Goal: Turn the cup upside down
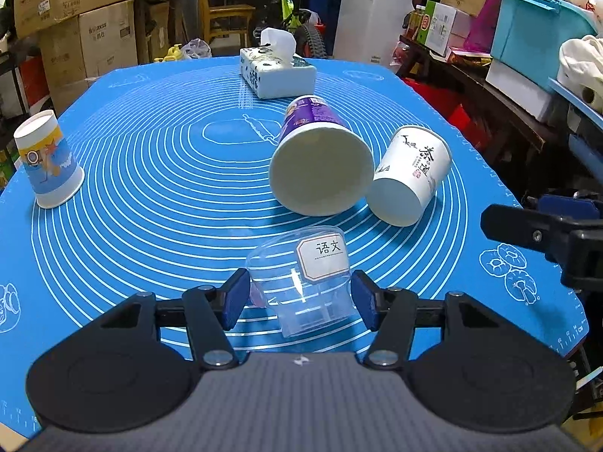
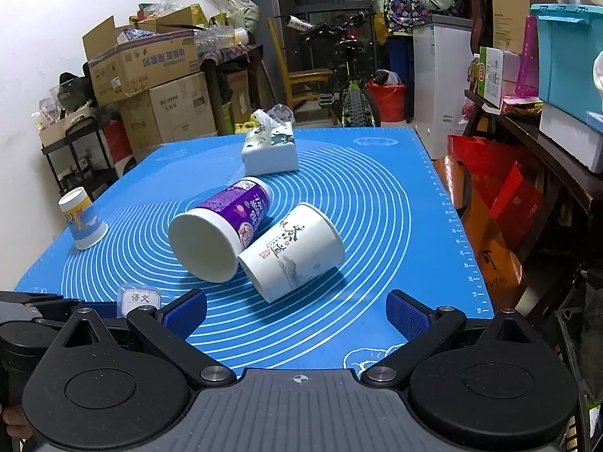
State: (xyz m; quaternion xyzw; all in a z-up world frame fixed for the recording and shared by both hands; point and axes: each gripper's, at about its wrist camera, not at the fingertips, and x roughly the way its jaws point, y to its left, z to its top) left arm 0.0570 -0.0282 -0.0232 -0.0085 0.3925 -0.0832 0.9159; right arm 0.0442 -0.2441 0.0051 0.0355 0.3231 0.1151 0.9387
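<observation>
Left tongs [image 1: 300, 300] flank clear cup [image 1: 301, 282] on blue mat [image 1: 150, 196]; boxes [image 2: 150, 75] behind.

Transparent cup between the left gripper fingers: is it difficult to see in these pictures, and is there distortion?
Left wrist view: the transparent cup shows the mat lines through its wall; only its white label and faint glints mark it, between the left gripper pads. Both views: fisheye bends the mat edges. Right wrist view: only the label shows clearly.

"语文" on clear cup [image 1: 301, 282] label; "茶道" on white cup [image 1: 409, 173]
</observation>
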